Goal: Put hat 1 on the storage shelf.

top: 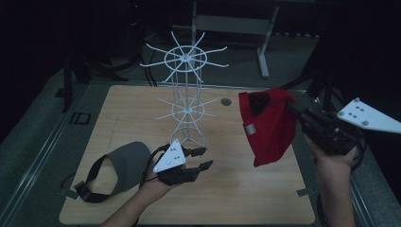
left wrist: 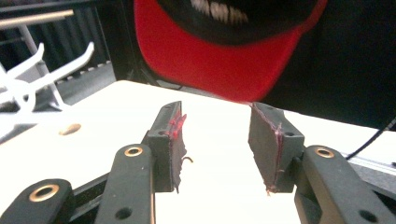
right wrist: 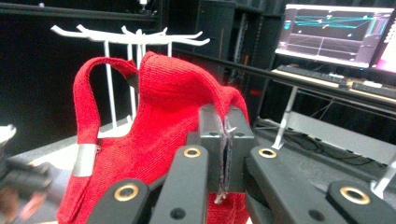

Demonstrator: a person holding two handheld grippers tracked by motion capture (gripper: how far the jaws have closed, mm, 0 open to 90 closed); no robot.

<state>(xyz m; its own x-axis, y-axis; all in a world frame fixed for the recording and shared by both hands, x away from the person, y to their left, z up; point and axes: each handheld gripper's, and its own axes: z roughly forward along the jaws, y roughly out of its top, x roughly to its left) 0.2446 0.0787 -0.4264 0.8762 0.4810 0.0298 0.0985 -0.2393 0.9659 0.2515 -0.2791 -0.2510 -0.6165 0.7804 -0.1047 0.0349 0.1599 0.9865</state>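
A white wire rack (top: 185, 97) is standing at the far middle of the wooden table (top: 236, 189). The right gripper (top: 294, 111) is holding a red cap (top: 267, 125) up above the table's right side. The left gripper (top: 202, 158) is hovering near the rack's base, jaws parted. A grey cap (top: 120, 168) is lying at the left, just beside the left hand (top: 156, 182).

rack (top: 185, 101) ctr-back on table (top: 236, 189) | visor (top: 124, 166) front-L | cap (top: 267, 125) R, above table

Your left tool (top: 202, 158) hovers low with jaws apart; your right tool (top: 294, 111), raised higher, has its jaws clamped together.
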